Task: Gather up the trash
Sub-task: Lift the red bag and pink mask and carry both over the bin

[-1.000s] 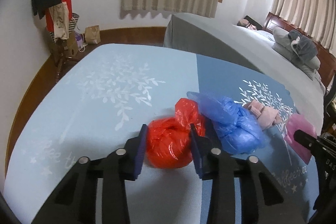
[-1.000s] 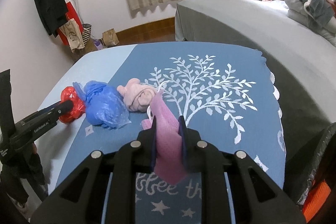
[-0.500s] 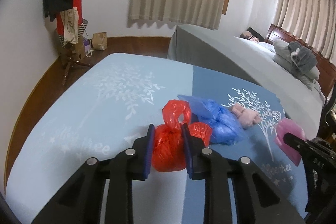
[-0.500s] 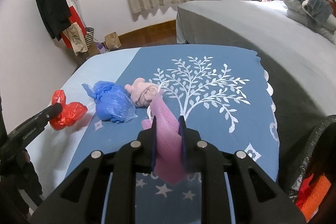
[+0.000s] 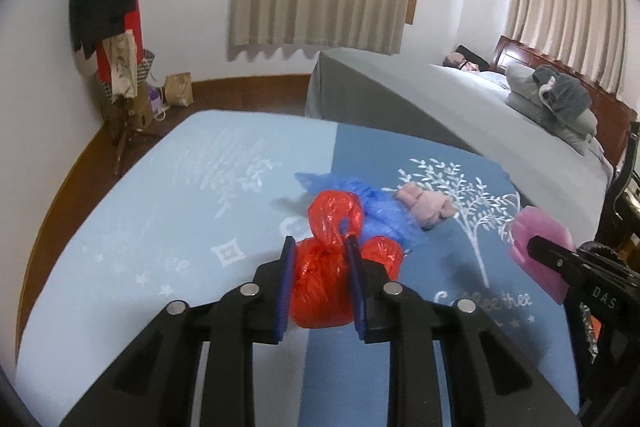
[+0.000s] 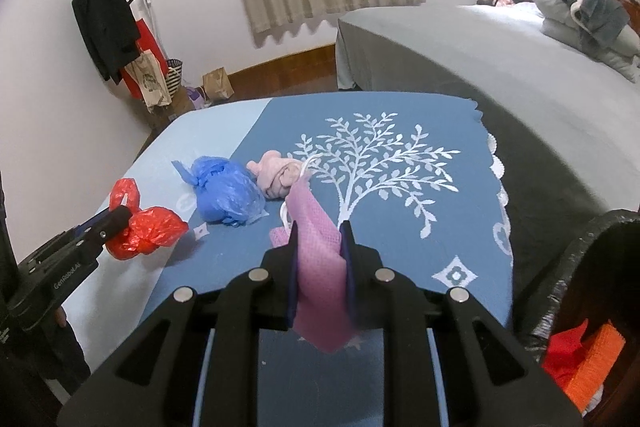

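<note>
My left gripper (image 5: 319,246) is shut on a knotted red plastic bag (image 5: 325,279) and holds it above the blue tablecloth (image 5: 160,219). The red bag also shows in the right wrist view (image 6: 150,230). My right gripper (image 6: 320,229) is shut on a pink mesh cloth (image 6: 320,275), which also shows at the right of the left wrist view (image 5: 538,239). A blue plastic bag (image 6: 228,193) and a pale pink crumpled bundle (image 6: 278,175) lie on the cloth beyond both grippers.
A black bin bag rim (image 6: 580,267) with red and orange trash (image 6: 584,359) sits at the lower right. A grey bed (image 6: 480,47) lies behind the table. A coat stand (image 6: 108,27) and paper bags (image 6: 218,83) stand by the far wall.
My left gripper has closed on the red bag and lifted it off the cloth, back away from the blue bag. My right gripper has drawn back a little with the pink cloth.
</note>
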`<action>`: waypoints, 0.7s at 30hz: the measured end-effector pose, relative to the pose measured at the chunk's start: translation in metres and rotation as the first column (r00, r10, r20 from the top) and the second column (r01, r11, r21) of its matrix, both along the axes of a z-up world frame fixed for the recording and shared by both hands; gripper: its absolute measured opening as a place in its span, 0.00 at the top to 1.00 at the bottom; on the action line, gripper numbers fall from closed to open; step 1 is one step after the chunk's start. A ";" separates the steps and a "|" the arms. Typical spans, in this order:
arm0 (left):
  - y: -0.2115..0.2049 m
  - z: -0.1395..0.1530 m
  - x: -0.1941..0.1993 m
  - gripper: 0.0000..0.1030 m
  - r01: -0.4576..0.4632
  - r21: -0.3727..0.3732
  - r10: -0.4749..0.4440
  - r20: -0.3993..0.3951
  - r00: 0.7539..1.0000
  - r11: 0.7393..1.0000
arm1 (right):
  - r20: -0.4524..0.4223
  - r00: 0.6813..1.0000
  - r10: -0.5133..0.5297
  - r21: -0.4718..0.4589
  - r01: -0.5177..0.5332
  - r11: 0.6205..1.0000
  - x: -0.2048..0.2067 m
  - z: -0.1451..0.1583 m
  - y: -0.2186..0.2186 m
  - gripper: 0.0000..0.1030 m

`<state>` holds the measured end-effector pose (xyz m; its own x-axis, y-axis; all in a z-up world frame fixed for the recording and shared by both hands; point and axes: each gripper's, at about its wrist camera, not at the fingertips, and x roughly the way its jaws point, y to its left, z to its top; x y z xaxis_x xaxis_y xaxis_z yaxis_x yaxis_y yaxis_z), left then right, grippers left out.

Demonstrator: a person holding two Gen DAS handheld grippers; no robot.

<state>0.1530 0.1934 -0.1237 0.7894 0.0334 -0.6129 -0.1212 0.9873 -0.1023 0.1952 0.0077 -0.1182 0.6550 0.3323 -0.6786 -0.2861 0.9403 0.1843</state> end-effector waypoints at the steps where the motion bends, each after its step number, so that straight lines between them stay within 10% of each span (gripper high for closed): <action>1: -0.004 0.003 -0.001 0.76 0.006 -0.001 -0.006 0.007 1.000 1.000 | 0.003 1.000 -0.001 0.001 0.001 1.000 -0.002 0.002 -0.001 0.83; 21: -0.061 0.037 -0.010 0.76 0.097 0.004 -0.097 0.067 0.993 0.995 | 0.085 0.994 -0.064 0.037 0.061 0.997 -0.037 0.045 -0.054 0.83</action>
